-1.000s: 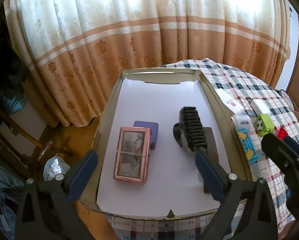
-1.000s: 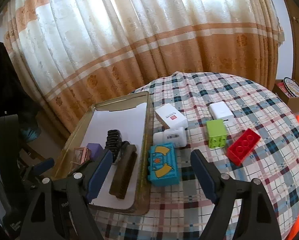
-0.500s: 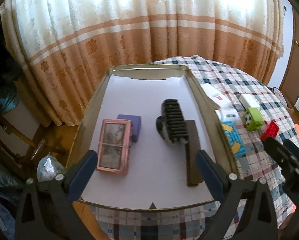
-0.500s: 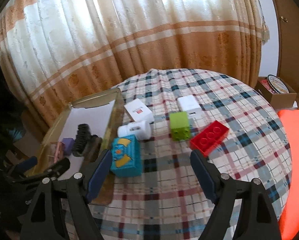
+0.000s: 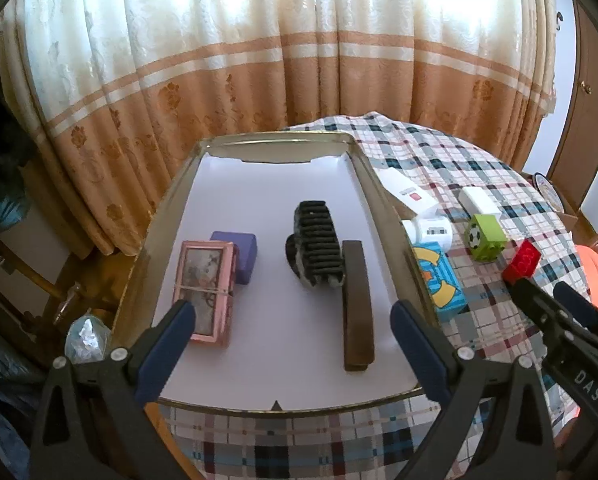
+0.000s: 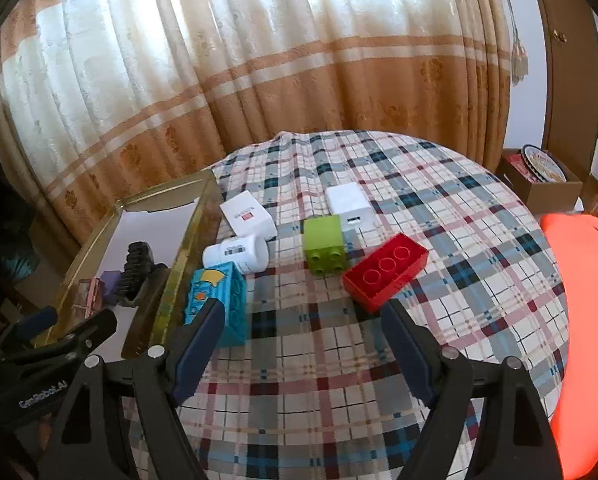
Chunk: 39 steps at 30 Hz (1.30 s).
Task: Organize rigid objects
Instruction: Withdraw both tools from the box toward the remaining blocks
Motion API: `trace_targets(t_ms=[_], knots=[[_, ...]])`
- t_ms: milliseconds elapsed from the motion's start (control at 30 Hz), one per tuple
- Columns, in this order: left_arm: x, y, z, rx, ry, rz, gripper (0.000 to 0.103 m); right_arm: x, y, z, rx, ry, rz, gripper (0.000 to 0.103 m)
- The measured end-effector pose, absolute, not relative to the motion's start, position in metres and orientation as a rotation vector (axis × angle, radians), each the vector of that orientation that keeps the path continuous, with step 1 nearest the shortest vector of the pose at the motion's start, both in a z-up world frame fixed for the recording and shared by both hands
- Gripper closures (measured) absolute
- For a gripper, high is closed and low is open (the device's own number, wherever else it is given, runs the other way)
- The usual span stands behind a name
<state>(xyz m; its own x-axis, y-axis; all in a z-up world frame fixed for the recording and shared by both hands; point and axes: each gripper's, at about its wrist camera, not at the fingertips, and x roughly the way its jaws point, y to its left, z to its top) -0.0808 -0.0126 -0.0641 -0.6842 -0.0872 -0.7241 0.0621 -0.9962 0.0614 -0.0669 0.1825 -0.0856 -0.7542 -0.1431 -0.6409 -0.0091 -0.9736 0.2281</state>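
Observation:
A gold-rimmed tray [image 5: 373, 176] lined in white holds a pink framed box [image 5: 205, 290], a purple block [image 5: 241, 254], a black ridged brush [image 5: 317, 244] and a dark wooden bar [image 5: 357, 304]. My left gripper [image 5: 293, 332] hangs open over the tray's near end, nothing between its fingers. On the plaid cloth lie a blue block [image 6: 217, 300], a white cylinder [image 6: 237, 254], a white box [image 6: 249, 216], a white charger [image 6: 349, 206], a green block [image 6: 325, 244] and a red brick [image 6: 385, 272]. My right gripper [image 6: 303, 344] is open above the cloth, just short of the red brick and blue block.
A curtain [image 6: 259, 60] hangs behind the round table. The tray [image 6: 191, 232] sits at the table's left edge. A cardboard box with a round tin [image 6: 539, 176] stands at the far right, and an orange cloth [image 6: 583, 320] lies at the right edge. A chair [image 5: 27, 276] stands left of the tray.
The right gripper has swung right and sunk a little, from beside the tray towards the red brick and green block. The left gripper has barely shifted, and the tray sits more centred in its view.

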Motion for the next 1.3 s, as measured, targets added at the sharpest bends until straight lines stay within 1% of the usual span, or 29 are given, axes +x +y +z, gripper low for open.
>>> trace_targets(t_ms=[300,433,733,833,967,1300], knots=[[-0.077,-0.005,-0.062,1.209,-0.051,-2.842,0.004,-0.068,0.201,-0.089,1.102,-0.354,-2.883,0.021],[-0.079,-0.004,-0.063,1.221,-0.036,-2.836,0.004,-0.069,0.201,-0.091,1.116,-0.401,-2.832,0.021],[-0.075,-0.016,-0.057,1.185,-0.032,-2.820,0.004,-0.081,0.163,-0.098,1.134,-0.349,-2.717,0.021],[-0.075,-0.021,-0.055,1.169,-0.035,-2.807,0.004,-0.089,0.153,-0.100,1.149,-0.294,-2.712,0.021],[-0.076,-0.026,-0.055,1.171,-0.025,-2.792,0.004,-0.098,0.149,-0.105,1.188,-0.321,-2.681,0.021],[-0.075,-0.030,-0.057,1.173,-0.007,-2.775,0.004,-0.100,0.143,-0.119,1.277,-0.293,-2.611,0.021]])
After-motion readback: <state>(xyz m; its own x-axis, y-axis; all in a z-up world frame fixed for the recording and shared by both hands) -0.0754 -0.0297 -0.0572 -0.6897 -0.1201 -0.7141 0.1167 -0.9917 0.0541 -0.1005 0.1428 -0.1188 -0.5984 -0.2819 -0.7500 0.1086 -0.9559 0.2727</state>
